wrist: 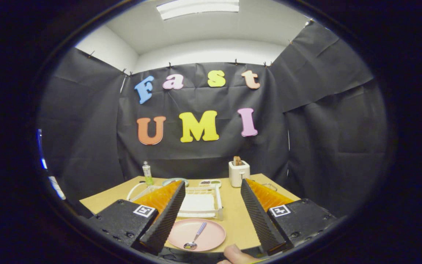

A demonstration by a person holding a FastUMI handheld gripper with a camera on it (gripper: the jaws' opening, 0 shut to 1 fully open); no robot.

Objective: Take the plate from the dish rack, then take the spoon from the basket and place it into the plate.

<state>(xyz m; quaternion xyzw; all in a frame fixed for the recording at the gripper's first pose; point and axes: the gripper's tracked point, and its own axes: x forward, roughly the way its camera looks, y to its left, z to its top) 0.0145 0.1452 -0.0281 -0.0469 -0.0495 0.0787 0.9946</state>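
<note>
A pink plate (200, 234) lies flat on the tan table (234, 216), low between my two fingers and nearer the left one. A spoon (195, 238) with a striped handle rests in the plate, its bowl toward me. Beyond the plate stands the white dish rack (211, 196), partly hidden by the left finger. My gripper (213, 185) hangs above the table, wide open, with nothing between its fingers.
A white toaster (239, 172) with bread in it stands at the table's far side, right of the rack. A small bottle (147, 173), a bluish dish (175, 181) and a small tray (210, 182) sit along the back edge. A fingertip (234, 254) shows below the plate.
</note>
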